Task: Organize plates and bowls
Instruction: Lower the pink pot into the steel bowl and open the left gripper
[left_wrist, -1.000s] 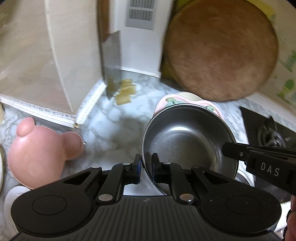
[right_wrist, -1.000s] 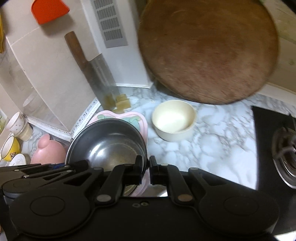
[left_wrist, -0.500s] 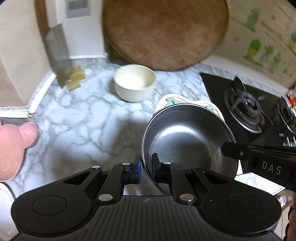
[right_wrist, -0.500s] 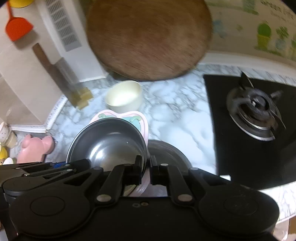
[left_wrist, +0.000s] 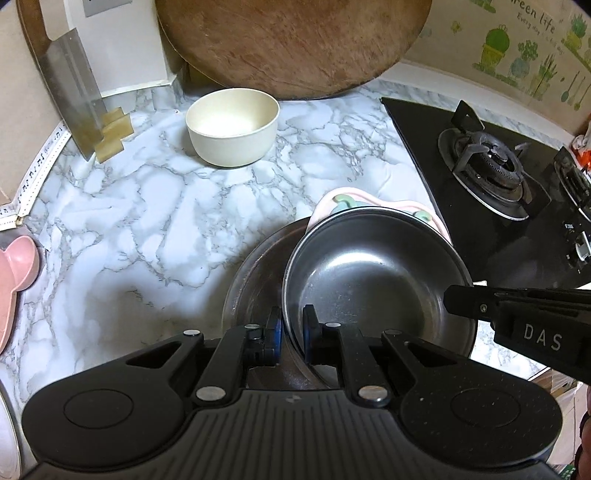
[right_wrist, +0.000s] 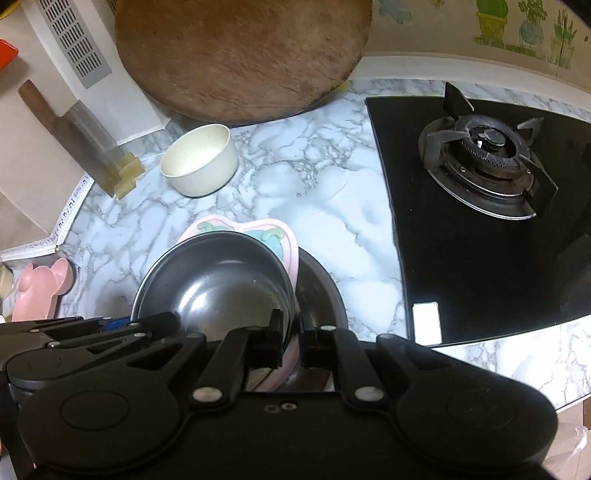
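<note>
A dark steel bowl (left_wrist: 376, 273) (right_wrist: 221, 284) rests in a pink plate with green trim (left_wrist: 369, 199) (right_wrist: 273, 236), and both grippers carry the pair. My left gripper (left_wrist: 291, 332) is shut on the bowl's left rim. On the right rim my right gripper (right_wrist: 291, 332) is shut, with the pink plate's edge also between its pads. Just under the pair, a larger steel dish (left_wrist: 255, 266) (right_wrist: 321, 288) sits on the marble counter. A cream bowl (left_wrist: 232, 125) (right_wrist: 199, 162) stands further back.
A pink bear-shaped dish (left_wrist: 14, 280) (right_wrist: 37, 291) lies at the left edge. A cleaver (left_wrist: 70, 85) (right_wrist: 85, 133) and a round wooden board (left_wrist: 295, 44) (right_wrist: 240, 55) lean against the back wall. The black gas hob (left_wrist: 491, 162) (right_wrist: 487, 162) fills the right side.
Both grippers have carried the bowl and plate rightwards and lower, away from the bear dish and cleaver. The larger steel dish and the hob have come into view.
</note>
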